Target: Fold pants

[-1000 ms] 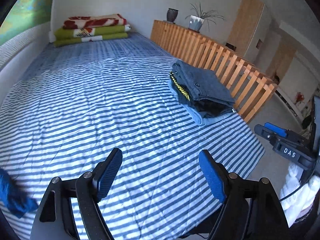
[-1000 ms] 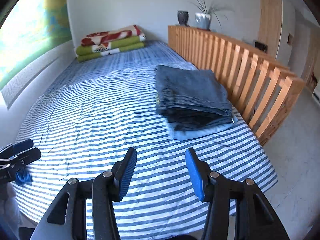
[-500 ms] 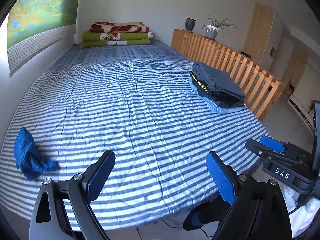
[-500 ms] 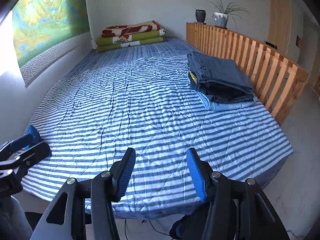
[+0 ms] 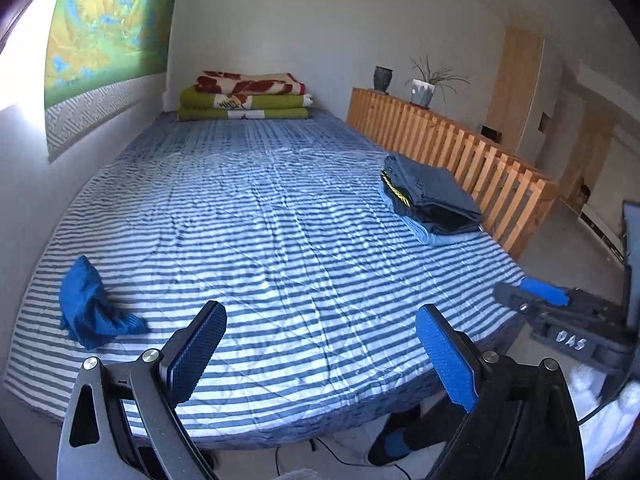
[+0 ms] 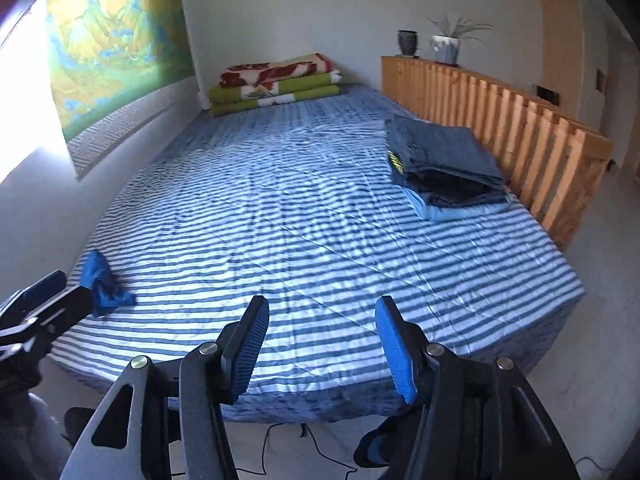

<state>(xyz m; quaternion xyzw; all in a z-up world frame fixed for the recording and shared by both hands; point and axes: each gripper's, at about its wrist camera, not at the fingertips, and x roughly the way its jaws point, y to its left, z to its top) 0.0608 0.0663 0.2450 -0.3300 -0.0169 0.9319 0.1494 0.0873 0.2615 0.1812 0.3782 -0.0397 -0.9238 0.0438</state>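
A stack of folded pants [image 5: 432, 196] [image 6: 444, 160], dark blue on top with a light blue pair at the bottom, lies on the right side of the striped bed [image 5: 280, 240] [image 6: 300, 232] beside the wooden rail. My left gripper [image 5: 320, 356] hangs open over the bed's near edge, far from the stack, with nothing between its fingers. My right gripper [image 6: 320, 344] is open and empty too, also back from the near edge. In the left wrist view the right gripper [image 5: 548, 300] shows at the right. At the left of the right wrist view is the left gripper [image 6: 40, 300].
A crumpled blue cloth [image 5: 92, 312] [image 6: 104, 284] lies at the bed's near left corner. Folded blankets [image 5: 244, 96] are stacked at the far end. A slatted wooden rail [image 6: 500, 120] with two pots runs along the right. Cables and a foot [image 6: 376, 452] are on the floor.
Both grippers have pulled back from over the bed to beyond its near edge. The stack of pants has dropped farther away, and the blue cloth has come into view.
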